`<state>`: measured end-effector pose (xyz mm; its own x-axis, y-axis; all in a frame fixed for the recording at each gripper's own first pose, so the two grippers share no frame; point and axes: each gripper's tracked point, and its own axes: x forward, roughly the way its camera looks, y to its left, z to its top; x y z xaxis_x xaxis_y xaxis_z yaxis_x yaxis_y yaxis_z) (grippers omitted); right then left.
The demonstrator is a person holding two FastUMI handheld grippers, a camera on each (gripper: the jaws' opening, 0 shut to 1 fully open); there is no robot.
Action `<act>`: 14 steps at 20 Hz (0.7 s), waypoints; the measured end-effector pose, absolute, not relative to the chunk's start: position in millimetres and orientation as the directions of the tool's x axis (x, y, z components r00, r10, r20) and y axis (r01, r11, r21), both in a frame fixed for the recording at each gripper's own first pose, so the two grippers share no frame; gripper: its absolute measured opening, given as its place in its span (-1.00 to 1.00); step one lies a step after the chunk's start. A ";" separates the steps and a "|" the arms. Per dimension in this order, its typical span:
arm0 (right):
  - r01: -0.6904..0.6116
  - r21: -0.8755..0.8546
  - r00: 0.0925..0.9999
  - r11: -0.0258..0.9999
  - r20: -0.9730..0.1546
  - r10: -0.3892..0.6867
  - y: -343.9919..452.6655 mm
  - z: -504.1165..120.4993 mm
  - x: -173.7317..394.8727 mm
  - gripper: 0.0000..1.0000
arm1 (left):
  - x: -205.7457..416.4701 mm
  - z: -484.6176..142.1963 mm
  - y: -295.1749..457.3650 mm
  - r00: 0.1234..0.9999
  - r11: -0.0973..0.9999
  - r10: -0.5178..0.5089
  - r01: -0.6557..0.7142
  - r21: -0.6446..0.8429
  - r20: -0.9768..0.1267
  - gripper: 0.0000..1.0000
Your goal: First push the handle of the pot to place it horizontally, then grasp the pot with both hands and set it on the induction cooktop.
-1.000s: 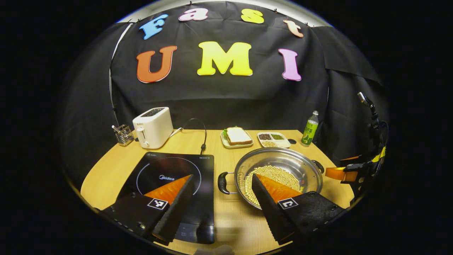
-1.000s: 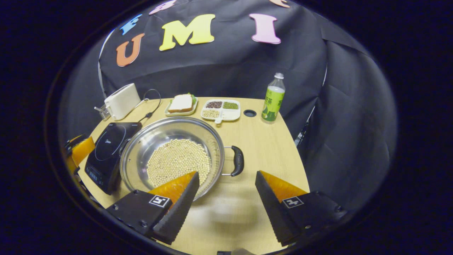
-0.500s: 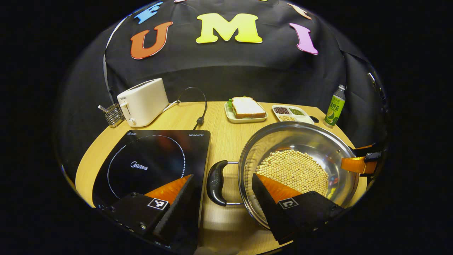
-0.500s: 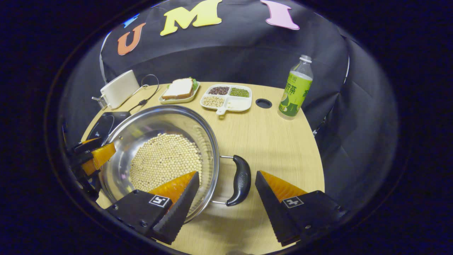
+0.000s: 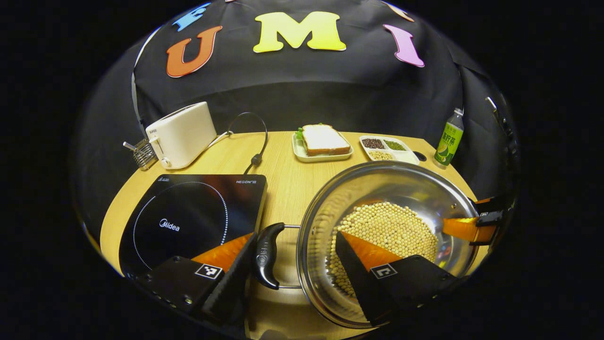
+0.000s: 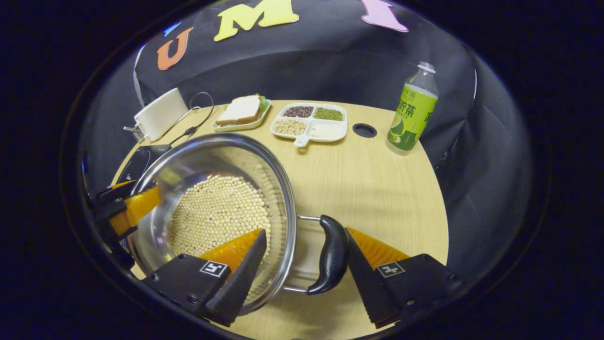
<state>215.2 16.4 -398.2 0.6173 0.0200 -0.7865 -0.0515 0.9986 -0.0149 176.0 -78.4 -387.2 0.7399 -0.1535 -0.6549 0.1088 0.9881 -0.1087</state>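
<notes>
A steel pot [image 5: 406,189] holding pale beans [image 5: 391,226] stands on the wooden table, right of the black induction cooktop [image 5: 188,217]. My left gripper [image 5: 295,234] is open and straddles the pot's left rim. One finger reaches over the beans, and the black left handle [image 5: 265,255] lies against the other finger. My right gripper [image 6: 305,231] is open too, astride the right rim of the pot [image 6: 212,156]. The right handle [image 6: 331,252] rests against its outer finger. Each view shows the other gripper across the pot: the right gripper [image 5: 467,226] and the left gripper [image 6: 127,210].
Along the back of the table stand a white toaster [image 5: 181,134] with a black cable [image 5: 255,158], a small wire rack [image 5: 140,153], a sandwich plate [image 5: 323,141], a divided dish of grains [image 5: 387,148] and a green bottle [image 6: 412,115]. A round hole [image 6: 364,130] sits near the bottle.
Both grippers have come in and down toward the pot. Each handle, which stood ahead of the fingers, now lies between them. The pot itself has not visibly moved.
</notes>
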 end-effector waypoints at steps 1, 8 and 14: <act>-0.051 -0.014 0.609 0.999 -0.793 0.020 17.4 -400.7 215.4 0.97 | 179.3 -386.4 -75.6 0.744 0.990 -0.143 0.105 -0.097 -0.653 0.94; -0.001 0.033 0.560 0.999 -0.828 0.028 11.1 -405.4 213.0 0.42 | 179.8 -393.9 -68.2 0.708 0.995 -0.097 0.091 -0.045 -0.700 0.44; 0.035 0.033 0.548 0.999 -0.837 0.009 12.7 -397.5 205.2 0.27 | 169.0 -388.2 -68.1 0.636 0.991 -0.130 0.072 -0.109 -0.761 0.27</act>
